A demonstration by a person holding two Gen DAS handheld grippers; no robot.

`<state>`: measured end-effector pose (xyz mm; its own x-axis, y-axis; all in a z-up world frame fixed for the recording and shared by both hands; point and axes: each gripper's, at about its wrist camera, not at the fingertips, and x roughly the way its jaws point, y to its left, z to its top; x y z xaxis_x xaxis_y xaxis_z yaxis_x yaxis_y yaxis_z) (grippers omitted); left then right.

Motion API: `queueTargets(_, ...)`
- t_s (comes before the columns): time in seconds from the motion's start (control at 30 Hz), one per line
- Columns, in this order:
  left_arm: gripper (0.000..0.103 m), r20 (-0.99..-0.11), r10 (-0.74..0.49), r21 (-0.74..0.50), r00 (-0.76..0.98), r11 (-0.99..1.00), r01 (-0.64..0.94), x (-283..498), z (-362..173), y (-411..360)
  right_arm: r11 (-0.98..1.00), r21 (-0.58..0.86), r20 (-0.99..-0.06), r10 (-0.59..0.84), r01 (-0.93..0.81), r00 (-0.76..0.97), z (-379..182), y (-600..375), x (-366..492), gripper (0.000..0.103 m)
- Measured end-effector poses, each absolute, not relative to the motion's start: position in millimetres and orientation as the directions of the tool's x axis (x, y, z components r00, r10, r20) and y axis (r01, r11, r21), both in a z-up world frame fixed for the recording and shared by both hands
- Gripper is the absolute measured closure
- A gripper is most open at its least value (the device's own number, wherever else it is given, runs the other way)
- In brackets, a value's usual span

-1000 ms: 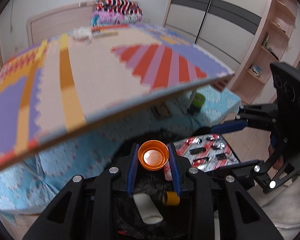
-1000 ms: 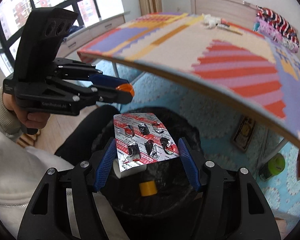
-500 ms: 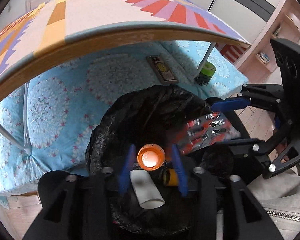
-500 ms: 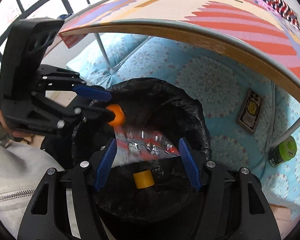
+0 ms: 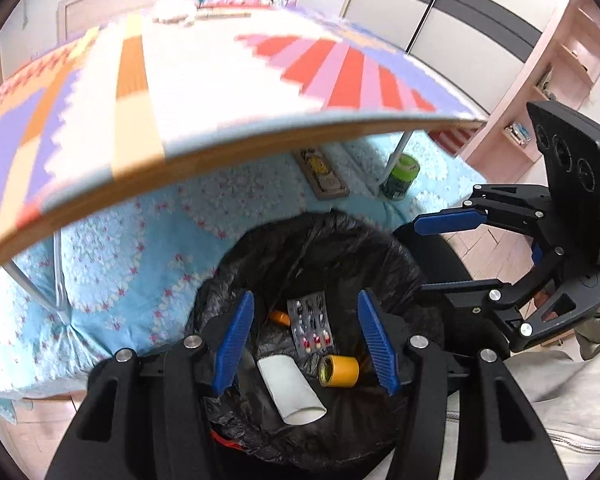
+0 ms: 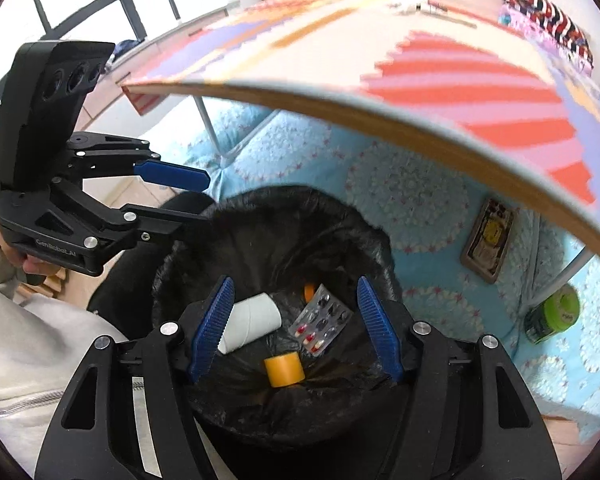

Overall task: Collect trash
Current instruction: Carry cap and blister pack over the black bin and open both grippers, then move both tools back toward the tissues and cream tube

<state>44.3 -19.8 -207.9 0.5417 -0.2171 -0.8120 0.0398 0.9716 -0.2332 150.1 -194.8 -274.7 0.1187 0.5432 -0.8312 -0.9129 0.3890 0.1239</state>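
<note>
Both grippers hang over the bin (image 5: 400,264), a round container lined with a black bag, standing beside a table (image 5: 220,92) with a patterned top.

Left gripper (image 5: 306,344): jaws are opening, with nothing between the pads. The trash lies below the gap, at the bottom of the bag, clear of both fingers.

Right gripper (image 6: 296,328): jaws stand apart and empty. The same trash lies below its gap as well.

Contents of the bin, counted:
- One blister pack (image 5: 311,326) of capsules (foil side partly up), lying flat near the middle.
- One white paper tube (image 5: 292,390), lying on its side, just beside the pack.
- One yellow tape roll (image 5: 339,371), near the tube and the pack.
- One orange cap (image 5: 280,317), mostly hidden behind the pack's far edge.

Outside the bin, on the blue floral quilt (image 5: 140,240) under the table:
- One green can (image 5: 400,176), upright beside a table leg.
- One flat rectangular box (image 5: 326,176), well apart from the bin.
</note>
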Motion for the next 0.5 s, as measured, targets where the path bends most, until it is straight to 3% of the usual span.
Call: queueTargets(0.5,0.051,-0.731,-0.140,-0.137,0.668,0.989,0.057,53,-137,1,0.374,0.033,-0.738,0.634,-0.927,0.230,-203,-187,168,0.039)
